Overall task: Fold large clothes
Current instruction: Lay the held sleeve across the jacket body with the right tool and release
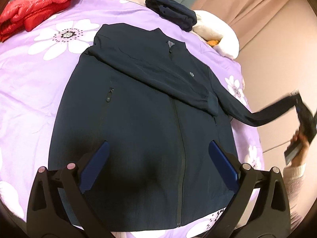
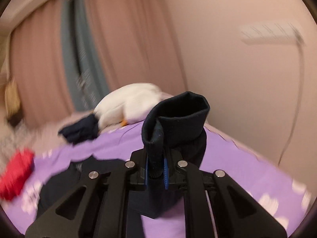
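A dark navy zip jacket (image 1: 138, 123) lies front up on the purple flowered bedspread (image 1: 31, 83). One sleeve (image 1: 158, 67) is folded across its chest. The other sleeve (image 1: 263, 115) is stretched out to the right, lifted off the bed. My left gripper (image 1: 158, 158) is open and empty above the jacket's lower body. My right gripper (image 2: 156, 168) is shut on that sleeve's cuff (image 2: 176, 117), which stands up between the blue pads; it also shows at the right edge of the left wrist view (image 1: 301, 109).
A red puffer jacket (image 1: 37, 6) lies at the bed's far left. A folded dark garment (image 1: 172, 15) and a white plush toy (image 1: 218, 33) sit at the far end. Pink curtains (image 2: 122, 45) and a wall (image 2: 237, 79) lie beyond the bed.
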`<state>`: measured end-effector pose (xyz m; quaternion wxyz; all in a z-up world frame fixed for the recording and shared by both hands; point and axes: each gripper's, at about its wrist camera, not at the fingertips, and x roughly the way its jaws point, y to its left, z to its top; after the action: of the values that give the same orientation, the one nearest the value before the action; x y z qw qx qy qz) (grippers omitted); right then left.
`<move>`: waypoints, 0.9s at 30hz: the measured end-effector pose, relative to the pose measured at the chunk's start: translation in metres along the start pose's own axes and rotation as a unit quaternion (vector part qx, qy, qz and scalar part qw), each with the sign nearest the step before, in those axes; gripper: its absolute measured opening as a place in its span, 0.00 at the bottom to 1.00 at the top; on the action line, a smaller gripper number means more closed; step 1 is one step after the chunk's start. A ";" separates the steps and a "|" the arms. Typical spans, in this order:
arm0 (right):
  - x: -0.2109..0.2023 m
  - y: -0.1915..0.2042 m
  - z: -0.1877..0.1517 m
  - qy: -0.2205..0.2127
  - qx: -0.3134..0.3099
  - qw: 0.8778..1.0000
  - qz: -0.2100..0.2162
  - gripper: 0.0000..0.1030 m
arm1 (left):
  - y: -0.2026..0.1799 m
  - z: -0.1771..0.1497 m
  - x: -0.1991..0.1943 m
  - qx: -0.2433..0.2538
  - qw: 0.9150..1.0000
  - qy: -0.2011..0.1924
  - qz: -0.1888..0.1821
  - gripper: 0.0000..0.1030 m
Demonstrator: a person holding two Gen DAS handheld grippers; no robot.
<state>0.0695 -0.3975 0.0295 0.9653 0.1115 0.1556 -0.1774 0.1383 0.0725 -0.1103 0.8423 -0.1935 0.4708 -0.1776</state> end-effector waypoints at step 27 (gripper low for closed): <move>0.065 0.245 -0.185 0.269 -0.230 0.896 0.268 0.60 | 0.093 0.046 0.024 -0.126 0.990 -0.010 -0.058 0.98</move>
<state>0.1713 -0.1439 -0.1249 0.8965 -0.0328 0.4098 0.1655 0.2003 0.1483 -0.1513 0.8040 -0.3274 0.4687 -0.1636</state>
